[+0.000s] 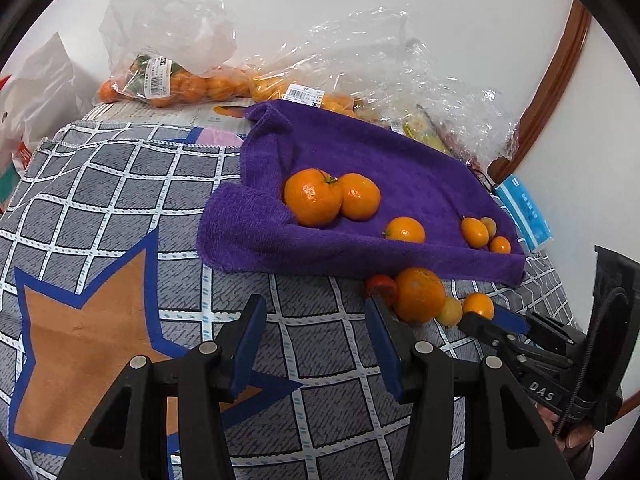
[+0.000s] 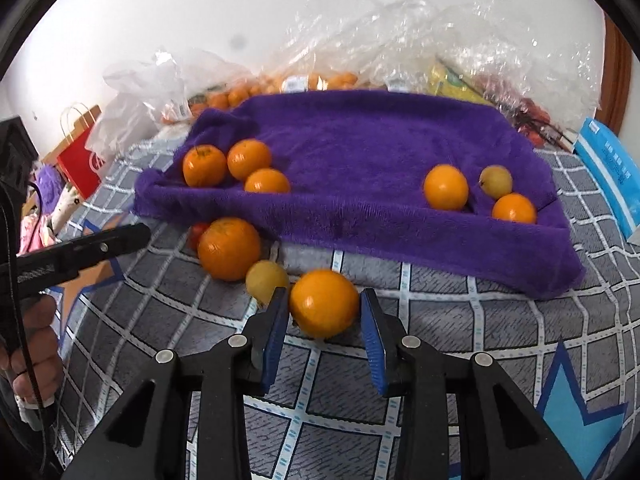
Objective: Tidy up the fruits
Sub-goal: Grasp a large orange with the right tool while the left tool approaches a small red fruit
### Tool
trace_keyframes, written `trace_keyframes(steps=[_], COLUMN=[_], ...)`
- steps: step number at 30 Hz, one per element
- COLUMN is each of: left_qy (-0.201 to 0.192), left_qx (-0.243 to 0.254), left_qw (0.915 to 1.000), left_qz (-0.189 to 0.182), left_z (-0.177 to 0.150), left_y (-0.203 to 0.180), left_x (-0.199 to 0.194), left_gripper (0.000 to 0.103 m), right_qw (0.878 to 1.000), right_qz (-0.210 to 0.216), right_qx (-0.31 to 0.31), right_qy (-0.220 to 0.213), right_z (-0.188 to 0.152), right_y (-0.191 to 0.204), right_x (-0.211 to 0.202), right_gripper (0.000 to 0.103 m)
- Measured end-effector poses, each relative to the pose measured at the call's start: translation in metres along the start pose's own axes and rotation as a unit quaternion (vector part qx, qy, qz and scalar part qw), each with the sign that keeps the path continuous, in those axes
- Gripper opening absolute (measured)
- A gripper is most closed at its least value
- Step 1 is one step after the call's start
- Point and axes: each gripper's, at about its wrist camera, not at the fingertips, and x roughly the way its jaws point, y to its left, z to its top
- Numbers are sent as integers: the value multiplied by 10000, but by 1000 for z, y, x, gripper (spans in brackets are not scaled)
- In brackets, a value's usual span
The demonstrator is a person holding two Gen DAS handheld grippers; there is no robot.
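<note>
From the left wrist view, the left hand-held gripper (image 1: 316, 344) hung released over the checked cloth (image 1: 120, 184), nothing between its jaws, seemingly waiting while sorted fruit lay on the purple towel (image 1: 360, 148) beyond. From the right wrist view, the right hand-held gripper (image 2: 325, 320) bracketed a small orange (image 2: 324, 304) near the towel's front edge; whether the pads pressed it I could not tell.

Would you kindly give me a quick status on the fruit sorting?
Left gripper open, empty. Right gripper fingers around small orange, grip unclear. Yellow fruit and big orange crowd its left.
</note>
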Motion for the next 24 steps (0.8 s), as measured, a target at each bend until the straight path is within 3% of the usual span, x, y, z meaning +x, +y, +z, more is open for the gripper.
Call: trace_keyframes(steps=[5, 18, 24], left_qy=[-5, 121, 202], left_qx=[73, 454, 575], left_qw=[10000, 9988, 9978], left_qz=[21, 150, 279], left_z=[-1, 0, 1], left_y=[-3, -30, -43], left_x=[1, -1, 12], left_gripper=[49, 48, 41], right_qw=[9996, 9980, 9967], right_qz=[-44, -432, -530], right_qx=[24, 5, 11], right_qy=[-266, -455, -608], right_z=[-1, -7, -8], right_y=[-2, -33, -49], right_x=[-9, -31, -39], right_gripper=[36, 36, 36])
